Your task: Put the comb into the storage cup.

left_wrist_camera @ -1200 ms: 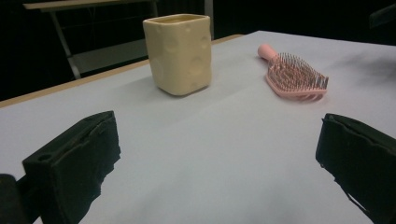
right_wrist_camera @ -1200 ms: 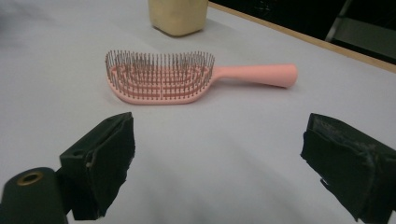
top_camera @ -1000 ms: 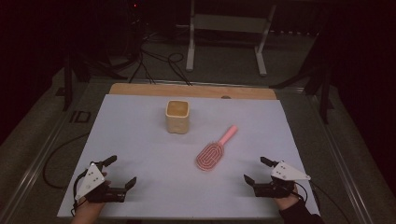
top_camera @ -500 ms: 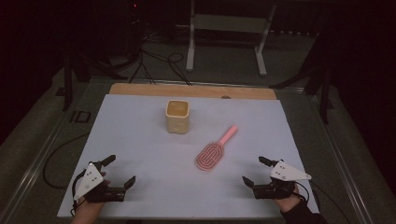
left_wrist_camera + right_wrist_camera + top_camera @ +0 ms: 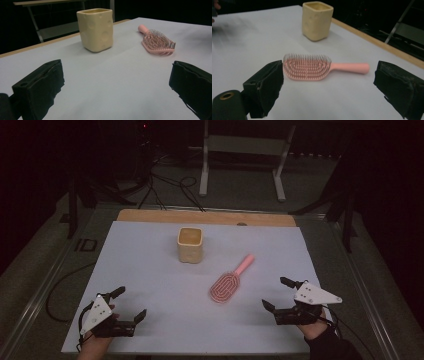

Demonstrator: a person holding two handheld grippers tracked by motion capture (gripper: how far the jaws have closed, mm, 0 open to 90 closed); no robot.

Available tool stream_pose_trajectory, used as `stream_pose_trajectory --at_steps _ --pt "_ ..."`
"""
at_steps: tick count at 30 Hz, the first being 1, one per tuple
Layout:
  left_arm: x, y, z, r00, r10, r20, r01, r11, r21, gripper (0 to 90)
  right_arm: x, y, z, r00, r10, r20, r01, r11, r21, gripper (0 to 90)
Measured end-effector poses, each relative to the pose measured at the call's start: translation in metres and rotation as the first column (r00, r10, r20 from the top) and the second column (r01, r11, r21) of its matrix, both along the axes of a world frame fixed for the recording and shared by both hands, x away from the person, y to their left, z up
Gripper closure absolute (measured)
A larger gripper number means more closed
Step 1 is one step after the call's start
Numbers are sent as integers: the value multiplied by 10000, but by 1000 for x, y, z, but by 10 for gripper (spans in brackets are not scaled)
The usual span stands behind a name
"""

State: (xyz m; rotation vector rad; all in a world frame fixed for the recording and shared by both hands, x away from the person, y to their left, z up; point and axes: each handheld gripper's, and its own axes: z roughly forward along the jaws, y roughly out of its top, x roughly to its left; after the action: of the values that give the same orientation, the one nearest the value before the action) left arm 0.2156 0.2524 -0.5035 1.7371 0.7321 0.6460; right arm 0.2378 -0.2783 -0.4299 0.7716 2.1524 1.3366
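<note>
You are holding the right gripper low over the counter at about four o'clock, with its fingers released and spread wide, grasping nothing. Over the last second it has barely moved: only a slight creep inward, toward the pink hairbrush. That small drift suggests you are lining up on the brush rather than reaching yet.

The hairbrush is lying bristles up near the middle of the counter, its paddle head pointing toward six o'clock and its handle angling off toward one o'clock. In the right gripper view the brush is sitting squarely between the two fingers but still ahead of them, apart from both pads, so the aim looks good and the approach is not yet made.

The cream square cup is standing upright at about twelve o'clock, behind the brush and well apart from it, mouth open upward. It has not shifted, and neither has the brush.

Your left gripper is resting at about eight o'clock, fingers likewise released and empty, and it has stayed put. In the left gripper view the cup is sitting ahead and the brush off to the side.

My read: nothing is grasped, the work is at its start, and the right side is the one beginning to commit.
</note>
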Motion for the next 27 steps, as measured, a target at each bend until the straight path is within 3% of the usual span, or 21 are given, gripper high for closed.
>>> stream_pose_trajectory --at_steps 13,27 --pt "-1 0 0 10000 19 6 -19 10000 69 0 29 10 27 9985 316 447 -308 9993 -195 87" --pt "-1 -1 0 10000 -31 23 30 9999 101 0 59 17 40 9982 326 495 -310 9989 -338 87"
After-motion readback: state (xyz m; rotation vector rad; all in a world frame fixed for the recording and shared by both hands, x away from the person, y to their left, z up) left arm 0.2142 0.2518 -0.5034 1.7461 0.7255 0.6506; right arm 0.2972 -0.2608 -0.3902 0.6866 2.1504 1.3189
